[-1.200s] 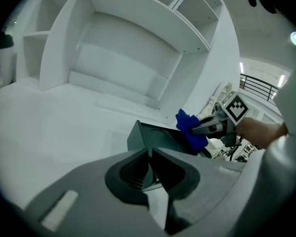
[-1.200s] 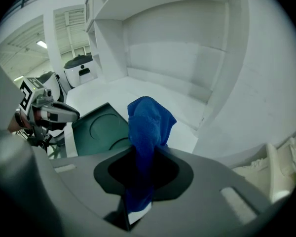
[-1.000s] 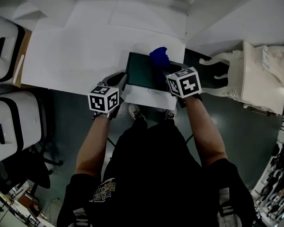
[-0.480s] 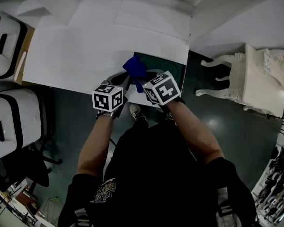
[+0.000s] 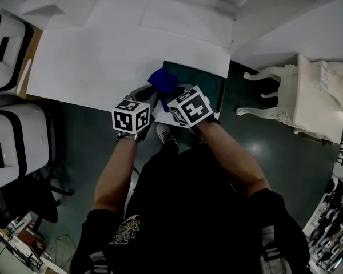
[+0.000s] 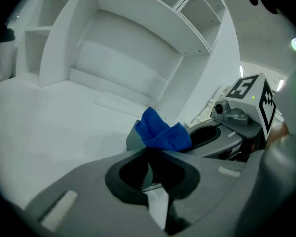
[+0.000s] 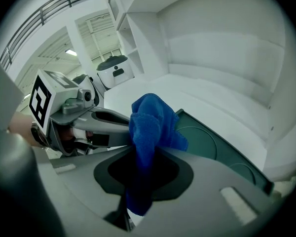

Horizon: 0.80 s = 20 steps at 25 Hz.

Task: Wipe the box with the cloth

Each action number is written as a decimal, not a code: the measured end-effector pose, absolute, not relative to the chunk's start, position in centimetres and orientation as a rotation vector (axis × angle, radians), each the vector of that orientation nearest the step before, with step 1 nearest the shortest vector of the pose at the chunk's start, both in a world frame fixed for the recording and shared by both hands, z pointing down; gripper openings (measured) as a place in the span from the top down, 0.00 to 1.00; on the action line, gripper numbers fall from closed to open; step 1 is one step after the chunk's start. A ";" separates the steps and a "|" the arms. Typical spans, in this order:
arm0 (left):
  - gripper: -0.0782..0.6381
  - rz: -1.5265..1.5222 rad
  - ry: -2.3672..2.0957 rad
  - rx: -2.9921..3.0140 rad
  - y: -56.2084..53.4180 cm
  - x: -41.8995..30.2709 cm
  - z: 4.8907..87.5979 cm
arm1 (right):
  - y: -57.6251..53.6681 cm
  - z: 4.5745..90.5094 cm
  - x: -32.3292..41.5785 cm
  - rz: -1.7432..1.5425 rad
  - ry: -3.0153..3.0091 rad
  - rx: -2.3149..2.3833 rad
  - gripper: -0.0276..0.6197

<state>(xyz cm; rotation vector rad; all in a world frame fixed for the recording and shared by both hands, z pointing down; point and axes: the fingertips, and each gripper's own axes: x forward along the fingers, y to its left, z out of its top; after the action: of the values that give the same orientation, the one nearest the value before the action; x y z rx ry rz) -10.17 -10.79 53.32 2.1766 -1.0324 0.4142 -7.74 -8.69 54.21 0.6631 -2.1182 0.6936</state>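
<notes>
Wiping is judged to be under way but not finished. The blue cloth is pressed against the left part of the dark green box, while the right part of its top lies bare and seems yet to be covered. How clean any part is cannot be read from the pictures.

The box is set on the white table, at its near edge and close to the right corner. It is steadied by the left tongs, which are closed on a thin edge at its near left corner.

The cloth is bunched and clamped in the right tongs, which are drawn tight on it. One wad stands up above the jaws and a tail hangs down between them. The two tongs are held just beside each other over the box's left end.

As for the box itself, only a flat top with faint ring-shaped marks is shown. No opening is seen, so nothing can be said of what, if anything, is kept inside.
</notes>
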 end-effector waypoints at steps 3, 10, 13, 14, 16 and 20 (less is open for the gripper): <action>0.85 0.417 -1.035 2.177 -10.8 -10.3 53.3 | -8.7 54.4 -7.4 0.706 -2.114 0.669 0.82; 0.85 0.431 -1.037 2.181 -10.7 -10.2 53.3 | -8.4 54.5 -5.4 0.711 -2.099 0.700 0.82; 0.85 0.439 -1.038 2.182 -10.7 -10.1 53.3 | -8.1 54.6 -3.6 0.711 -2.083 0.727 0.82; 0.85 0.441 -1.038 2.183 -10.7 -10.1 53.3 | -8.1 54.6 -2.9 0.716 -2.077 0.741 0.82; 0.85 0.443 -1.038 2.184 -10.7 -10.2 53.3 | -8.0 54.7 -1.6 0.734 -2.066 0.771 0.82; 0.85 0.445 -1.038 2.185 -10.7 -10.2 53.3 | -7.8 54.7 0.5 0.766 -2.047 0.823 0.82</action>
<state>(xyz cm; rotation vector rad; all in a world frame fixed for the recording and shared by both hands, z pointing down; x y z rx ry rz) -10.24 -10.67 53.31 2.1848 -1.0382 0.4446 0.50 -7.77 54.74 0.8230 -2.0472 0.7658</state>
